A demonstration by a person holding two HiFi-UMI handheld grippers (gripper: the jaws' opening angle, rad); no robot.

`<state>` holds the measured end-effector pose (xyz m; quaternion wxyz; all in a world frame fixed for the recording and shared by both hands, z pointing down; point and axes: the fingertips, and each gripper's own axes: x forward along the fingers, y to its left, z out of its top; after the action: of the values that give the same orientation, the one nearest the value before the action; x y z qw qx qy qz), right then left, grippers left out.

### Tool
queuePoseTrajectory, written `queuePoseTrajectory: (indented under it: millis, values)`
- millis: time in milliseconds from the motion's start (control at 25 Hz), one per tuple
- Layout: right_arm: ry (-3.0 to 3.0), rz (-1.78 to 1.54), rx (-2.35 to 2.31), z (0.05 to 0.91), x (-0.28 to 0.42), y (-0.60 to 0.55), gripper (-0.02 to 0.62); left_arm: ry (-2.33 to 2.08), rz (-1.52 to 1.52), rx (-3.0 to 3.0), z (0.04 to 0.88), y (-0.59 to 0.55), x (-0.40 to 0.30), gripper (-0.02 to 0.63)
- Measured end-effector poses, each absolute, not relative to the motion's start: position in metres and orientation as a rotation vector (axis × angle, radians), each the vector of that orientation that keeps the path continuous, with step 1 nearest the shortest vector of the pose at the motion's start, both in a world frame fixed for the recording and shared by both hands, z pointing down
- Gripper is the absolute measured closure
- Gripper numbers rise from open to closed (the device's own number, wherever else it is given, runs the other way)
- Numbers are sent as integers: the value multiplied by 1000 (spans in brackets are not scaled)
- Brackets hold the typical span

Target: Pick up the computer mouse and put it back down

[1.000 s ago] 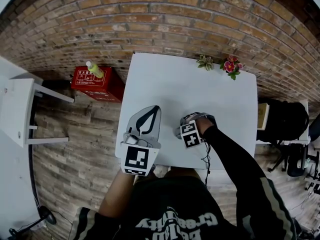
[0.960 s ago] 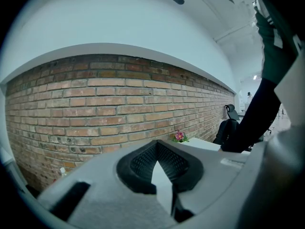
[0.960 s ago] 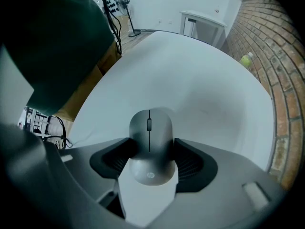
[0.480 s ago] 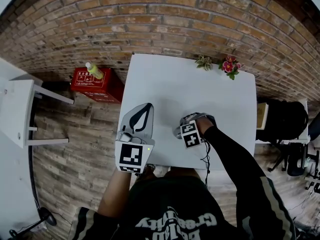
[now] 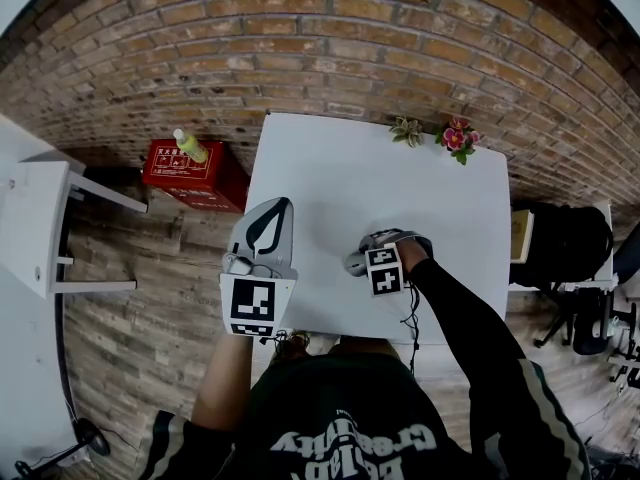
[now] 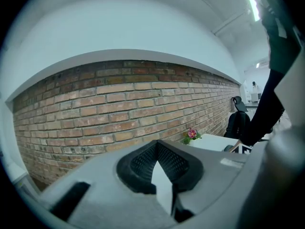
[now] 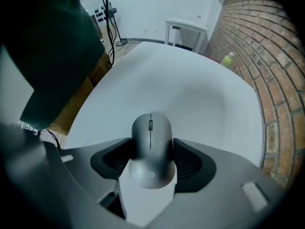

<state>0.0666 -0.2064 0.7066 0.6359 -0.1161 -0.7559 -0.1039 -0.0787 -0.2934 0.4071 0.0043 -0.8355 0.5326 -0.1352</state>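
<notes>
Right gripper view: right gripper (image 7: pixel 151 144) points down, both pads pressed on the sides of the grey computer mouse (image 7: pixel 151 151), scroll wheel facing away from the camera, white table (image 7: pixel 190 94) under it. Can't tell if the mouse touches the tabletop. Head view puts this grip near the table's front edge, close to the person. Left gripper (image 6: pixel 156 144) jaws together, nothing between them, off the table's left edge, aimed at the brick wall (image 6: pixel 119 109).

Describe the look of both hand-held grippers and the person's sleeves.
Both the left hand-held gripper and the right hand-held gripper are grey with black ribbed pads, each carrying a white cube with black square markers. The right arm wears a long black sleeve; a thin black cable runs beside it.
</notes>
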Motion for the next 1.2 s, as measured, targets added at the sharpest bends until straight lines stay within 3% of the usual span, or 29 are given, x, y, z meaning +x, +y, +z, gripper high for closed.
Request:
queuePoseTrajectory:
  millis: [1200]
  values:
    - [-1860,83,92,704,81,-212,322,1577,-411,-2666,399,-298,-69,600]
